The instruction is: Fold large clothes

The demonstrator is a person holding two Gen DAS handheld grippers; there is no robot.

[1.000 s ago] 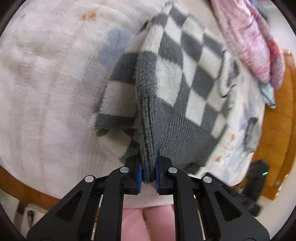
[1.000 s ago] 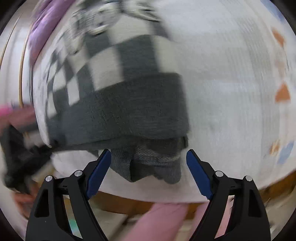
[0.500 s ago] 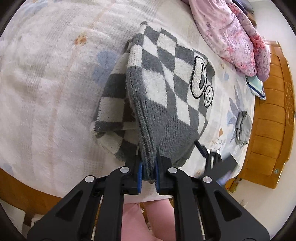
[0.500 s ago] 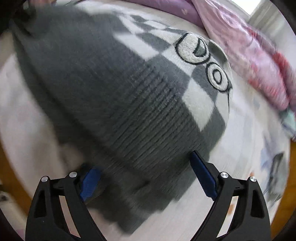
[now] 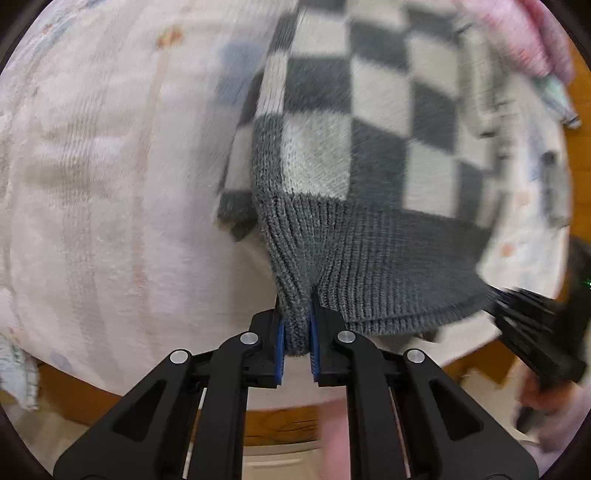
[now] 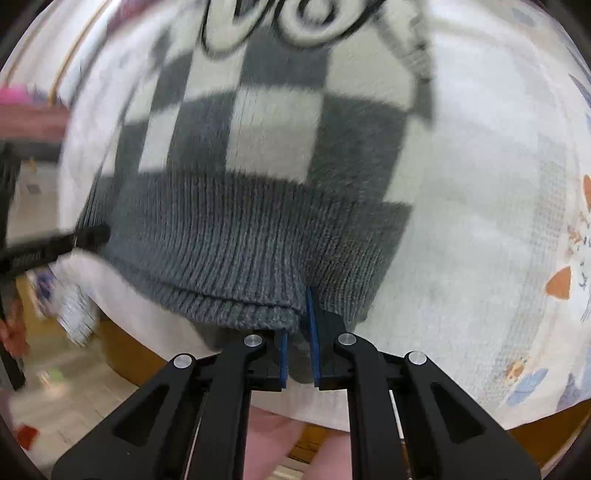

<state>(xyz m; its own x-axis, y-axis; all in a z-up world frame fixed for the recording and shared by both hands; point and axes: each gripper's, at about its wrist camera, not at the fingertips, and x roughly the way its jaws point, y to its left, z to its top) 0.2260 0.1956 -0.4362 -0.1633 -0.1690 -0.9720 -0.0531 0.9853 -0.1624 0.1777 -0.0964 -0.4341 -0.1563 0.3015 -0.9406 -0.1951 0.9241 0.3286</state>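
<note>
Both grippers are pinching the ribbed hem of the grey-and-white checkered knit sweater. The left gripper has its blue pads pressed tight on a bunched corner of the hem. The right gripper has just been closing, and the thick grey rib now sits between its pads. The sweater lies straight ahead of each gripper, spread over the pale fleecy bed cover, its hem at the near edge of the bed and its body running away towards the pink quilt beyond the left gripper.

As I see it, the risk is on the right side. That bite looks shallow and seems to sit a little in from the hem's corner, so a quick lift could pull the knit free or leave the corner drooping, and the fold would come out skewed. The hem looks doubled under the right gripper; if only the upper layer is caught, the lower one would stay on the bed and bunch.

Heavy knit stretches too: pulling the two grippers apart would distort the rib, while slack between them would let the middle sag and drag the bed cover along.
</note>
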